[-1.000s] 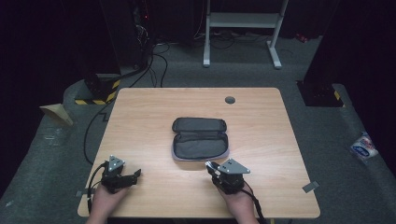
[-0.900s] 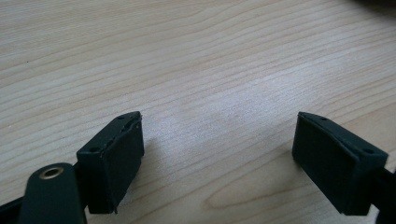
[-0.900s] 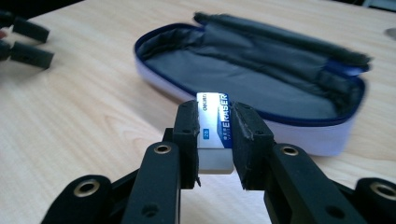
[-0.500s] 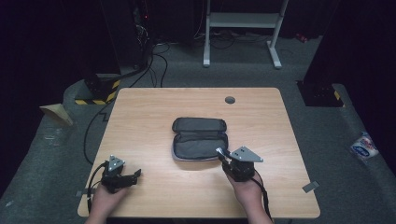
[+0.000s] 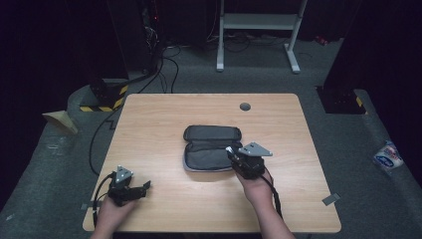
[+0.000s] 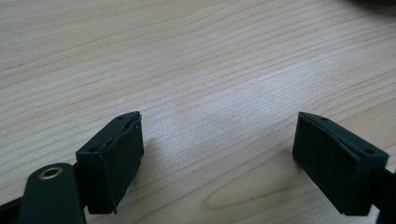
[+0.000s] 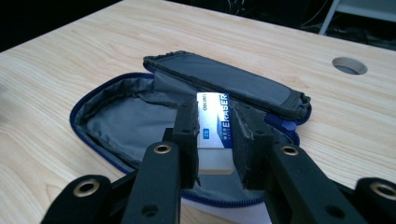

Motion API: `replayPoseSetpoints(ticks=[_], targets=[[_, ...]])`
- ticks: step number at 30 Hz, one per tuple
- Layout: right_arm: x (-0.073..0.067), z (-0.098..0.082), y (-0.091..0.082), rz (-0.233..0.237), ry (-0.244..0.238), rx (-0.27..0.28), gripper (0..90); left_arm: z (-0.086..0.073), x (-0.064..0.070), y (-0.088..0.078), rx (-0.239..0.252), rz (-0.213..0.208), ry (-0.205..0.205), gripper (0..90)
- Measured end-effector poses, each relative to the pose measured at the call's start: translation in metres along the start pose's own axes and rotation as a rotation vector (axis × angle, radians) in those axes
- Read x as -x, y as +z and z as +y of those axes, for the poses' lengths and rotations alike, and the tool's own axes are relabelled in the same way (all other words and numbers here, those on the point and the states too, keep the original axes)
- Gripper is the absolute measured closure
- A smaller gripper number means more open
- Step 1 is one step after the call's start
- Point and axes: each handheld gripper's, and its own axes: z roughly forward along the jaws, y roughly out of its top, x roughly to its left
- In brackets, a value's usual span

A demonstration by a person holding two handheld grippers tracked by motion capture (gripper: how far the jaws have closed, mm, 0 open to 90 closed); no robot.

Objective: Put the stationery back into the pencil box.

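A dark grey zip pouch (image 5: 211, 144) lies open in the middle of the wooden table (image 5: 149, 119); its grey lining and blue zip edge (image 7: 116, 126) face up. My right gripper (image 5: 232, 152) hangs over the pouch's near right corner, shut on a white eraser (image 7: 214, 128) in a blue-and-white sleeve, which sits above the pouch's opening (image 7: 214, 107). My left gripper (image 5: 144, 186) rests near the table's front left edge, its jaws wide apart over bare wood (image 6: 219, 135) with nothing between them.
A round cable hole (image 5: 245, 106) sits near the table's far edge, also in the right gripper view (image 7: 349, 65). Cables and a yellow-black striped block (image 5: 107, 94) lie on the floor at the far left. A white stand's legs (image 5: 259, 35) are beyond the table.
My right gripper has risen and moved away from me and to the right, from the table's near side to above the pouch's near right corner. The left gripper has kept still.
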Motion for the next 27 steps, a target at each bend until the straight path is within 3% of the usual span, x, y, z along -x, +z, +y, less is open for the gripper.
replayPoseSetpoints(ticks=[12, 23, 27], targets=[[0.001, -0.006, 0.039, -0.018, 0.002, -0.122, 72.3, 0.000, 0.000, 0.000, 0.001, -0.003, 0.002, 16.8], [-0.002, -0.014, 0.050, -0.015, 0.004, -0.171, 71.9, 0.000, 0.000, 0.000, 0.001, -0.003, 0.003, 16.8], [-0.002, -0.013, 0.050, -0.010, 0.029, -0.160, 64.6, 0.000, 0.000, 0.000, 0.001, -0.004, 0.005, 16.6]])
